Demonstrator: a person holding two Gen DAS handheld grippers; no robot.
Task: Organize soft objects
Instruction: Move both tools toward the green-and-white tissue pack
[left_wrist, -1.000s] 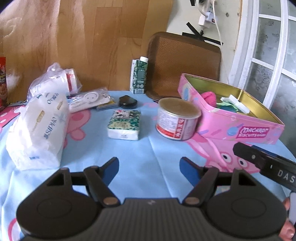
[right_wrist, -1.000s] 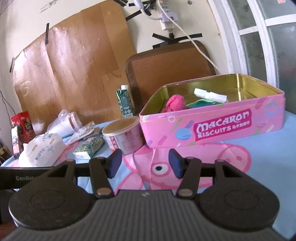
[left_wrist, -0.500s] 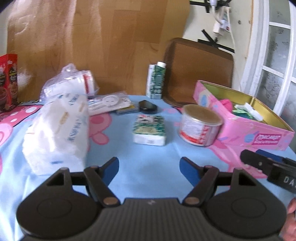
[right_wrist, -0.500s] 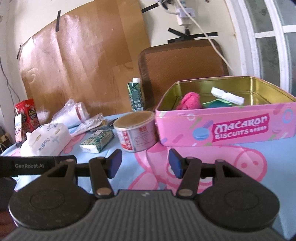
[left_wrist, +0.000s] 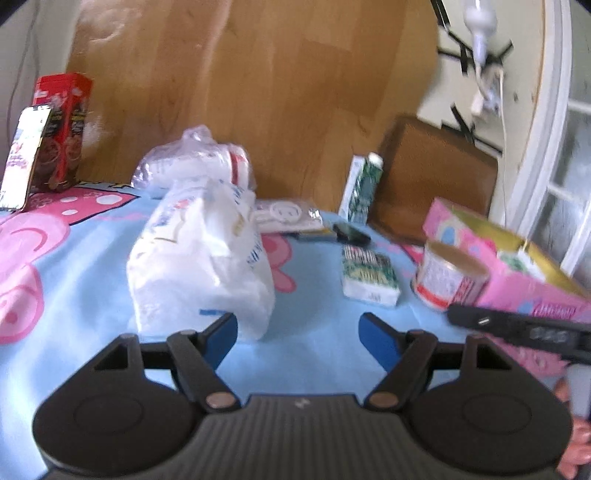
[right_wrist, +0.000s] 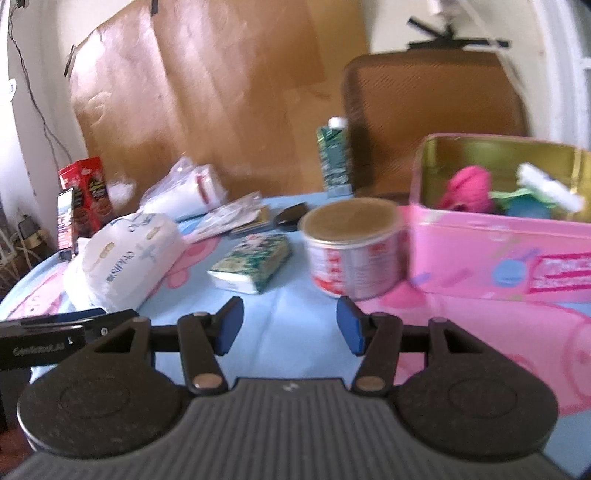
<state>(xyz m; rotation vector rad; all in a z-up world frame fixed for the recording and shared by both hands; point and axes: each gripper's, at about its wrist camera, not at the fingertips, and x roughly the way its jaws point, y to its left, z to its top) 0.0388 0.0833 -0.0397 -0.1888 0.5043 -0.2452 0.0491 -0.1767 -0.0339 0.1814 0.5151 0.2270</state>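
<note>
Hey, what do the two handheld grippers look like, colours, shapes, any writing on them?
Both match: the left gripper and right gripper have black plastic bodies with a ribbed centre, two round discs, brass-coloured pivot pins and blue finger pads. Seen from the right wrist view, the left gripper's side carries white lettering, too blurred to read.

A big white tissue pack (left_wrist: 201, 258) in crinkly plastic with blue print lies on its side on the blue cartoon cloth, slightly slumped. To its right, well apart, a small green-and-white pocket tissue pack (right_wrist: 251, 264) lies flat, just left of a round tin. Behind the big pack sits a clear bag of white rolls (left_wrist: 195, 166), bunched at the top. At the far right the open pink biscuit tin (right_wrist: 498, 251) holds a pink fuzzy ball (right_wrist: 467, 188), something green and teal, and a white strip lying across them.
</note>
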